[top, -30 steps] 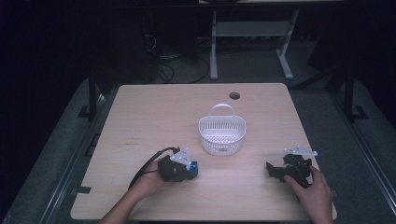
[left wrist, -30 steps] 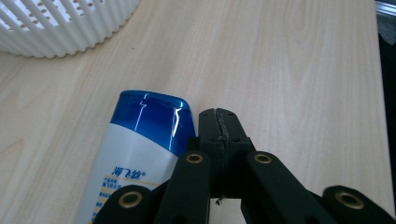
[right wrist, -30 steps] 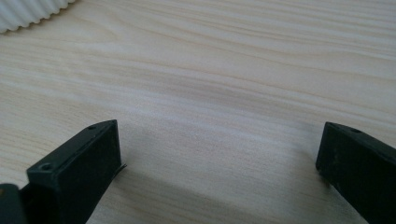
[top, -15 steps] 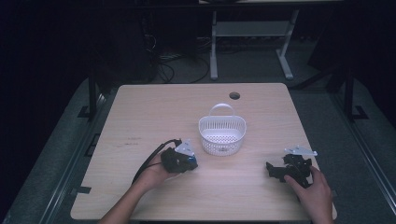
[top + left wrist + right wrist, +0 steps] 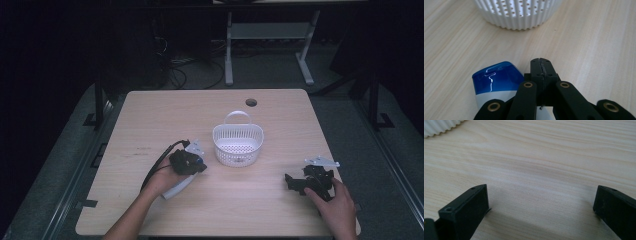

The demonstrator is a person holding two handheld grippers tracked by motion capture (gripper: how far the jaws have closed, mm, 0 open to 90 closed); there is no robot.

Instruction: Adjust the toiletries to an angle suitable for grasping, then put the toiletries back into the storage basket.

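Left gripper [image 5: 187, 161]: positioned on the surface [image 5: 150, 125], just left of the basket [image 5: 238, 144]. In the left gripper view its jaws are fully closed, pad against pad, with nothing between them. A tube [image 5: 496, 83] with a blue cap and white body lies on the surface directly beside these jaws, touching the linkage on one side; it is not clamped. In the high view the white body of the tube extends from under the left hand [image 5: 162, 181]. The basket stands just ahead of the jaw tips, apart from both tube and gripper.

Right gripper [image 5: 305, 181]: rests on the surface near the right edge, well apart from the basket. Its jaws stand wide, with bare surface between them.
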